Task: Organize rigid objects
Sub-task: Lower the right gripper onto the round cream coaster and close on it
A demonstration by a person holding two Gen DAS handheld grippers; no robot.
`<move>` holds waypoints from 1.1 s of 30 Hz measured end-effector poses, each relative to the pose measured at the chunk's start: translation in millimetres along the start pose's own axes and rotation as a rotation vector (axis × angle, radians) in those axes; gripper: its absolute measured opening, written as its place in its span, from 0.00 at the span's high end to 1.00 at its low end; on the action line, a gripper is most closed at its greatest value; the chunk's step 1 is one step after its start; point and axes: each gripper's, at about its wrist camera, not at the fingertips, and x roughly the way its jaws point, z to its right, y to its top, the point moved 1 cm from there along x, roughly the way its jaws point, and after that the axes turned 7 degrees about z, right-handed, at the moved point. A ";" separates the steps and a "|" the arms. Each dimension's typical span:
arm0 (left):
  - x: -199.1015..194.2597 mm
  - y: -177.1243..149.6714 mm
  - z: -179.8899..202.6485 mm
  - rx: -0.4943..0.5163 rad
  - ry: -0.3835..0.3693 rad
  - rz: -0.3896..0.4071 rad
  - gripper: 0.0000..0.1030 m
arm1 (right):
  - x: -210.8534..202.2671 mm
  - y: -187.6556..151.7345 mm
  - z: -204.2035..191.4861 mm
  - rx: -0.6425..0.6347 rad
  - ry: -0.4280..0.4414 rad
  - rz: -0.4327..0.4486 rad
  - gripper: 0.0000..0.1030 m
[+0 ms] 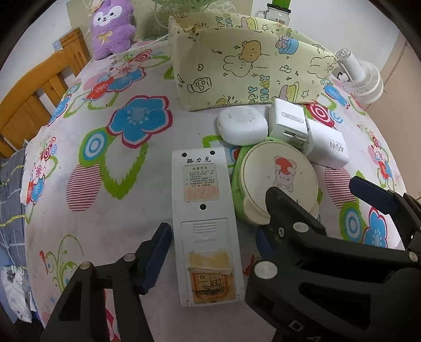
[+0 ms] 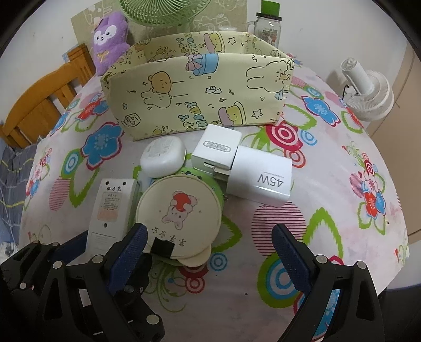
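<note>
A white remote control (image 1: 206, 229) lies face down on the floral tablecloth, between the open fingers of my left gripper (image 1: 210, 252); it also shows in the right wrist view (image 2: 111, 210). To its right lies a round cream and green case with a rabbit picture (image 1: 279, 181) (image 2: 179, 210). Behind it sit a white oval case (image 1: 242, 126) (image 2: 163, 156), a white charger (image 1: 289, 121) (image 2: 217, 148) and a white 45W charger (image 1: 327, 144) (image 2: 260, 177). My right gripper (image 2: 209, 252) is open and empty, its left finger at the round case's front edge.
A yellow fabric storage box (image 1: 244, 68) (image 2: 200, 94) stands open behind the objects. A purple plush toy (image 1: 111, 29), a white desk fan (image 1: 360, 79) (image 2: 368, 89), a glass jar (image 2: 267, 26) and a green fan (image 2: 163, 10) stand further back. A wooden chair (image 1: 39, 92) is at the left.
</note>
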 end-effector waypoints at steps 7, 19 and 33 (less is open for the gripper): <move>1.4 5.0 -1.2 0.002 -0.003 -0.006 0.37 | 2.9 4.9 0.0 0.010 -0.001 -0.003 0.06; 1.7 18.2 -9.3 -0.008 -0.007 0.013 0.53 | 13.7 16.5 -8.7 0.040 0.036 -0.011 0.06; 3.3 19.3 -14.1 -0.004 -0.012 -0.014 0.53 | 27.0 19.3 -6.2 0.051 0.010 -0.022 0.06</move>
